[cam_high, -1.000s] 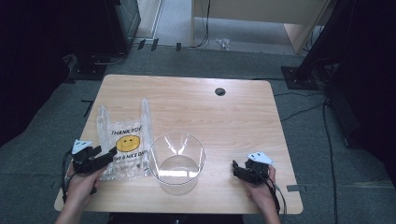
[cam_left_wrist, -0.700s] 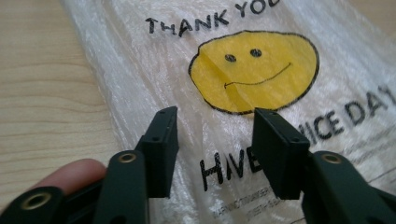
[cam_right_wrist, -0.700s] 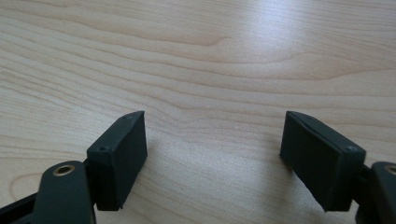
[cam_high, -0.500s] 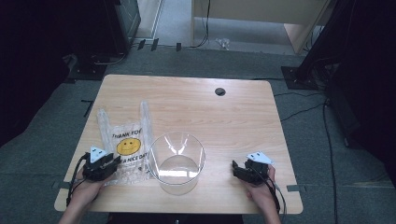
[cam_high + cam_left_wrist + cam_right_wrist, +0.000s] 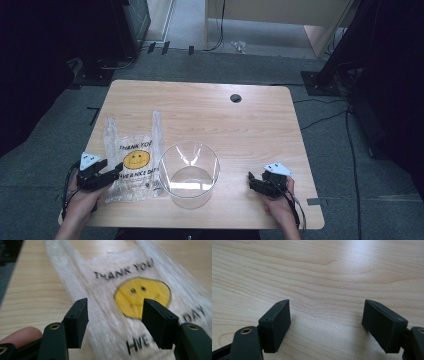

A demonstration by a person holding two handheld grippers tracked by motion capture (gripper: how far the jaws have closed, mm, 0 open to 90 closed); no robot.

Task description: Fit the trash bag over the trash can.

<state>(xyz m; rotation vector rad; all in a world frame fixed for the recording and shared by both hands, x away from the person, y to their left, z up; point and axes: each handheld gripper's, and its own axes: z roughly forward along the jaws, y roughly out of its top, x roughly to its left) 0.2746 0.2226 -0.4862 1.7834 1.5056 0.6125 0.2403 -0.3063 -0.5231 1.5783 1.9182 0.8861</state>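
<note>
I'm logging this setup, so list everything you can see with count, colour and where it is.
plastic bag: one, clear with a yellow smiley and black lettering, flat on the table's left
bowl: one, clear, near the front middle, beside the bag
table: one, light wood, a dark round hole near its far edge
left gripper: one, black, jaws apart over the bag, having just been opening
right gripper: one, black, jaws apart over bare wood at the front right
</note>
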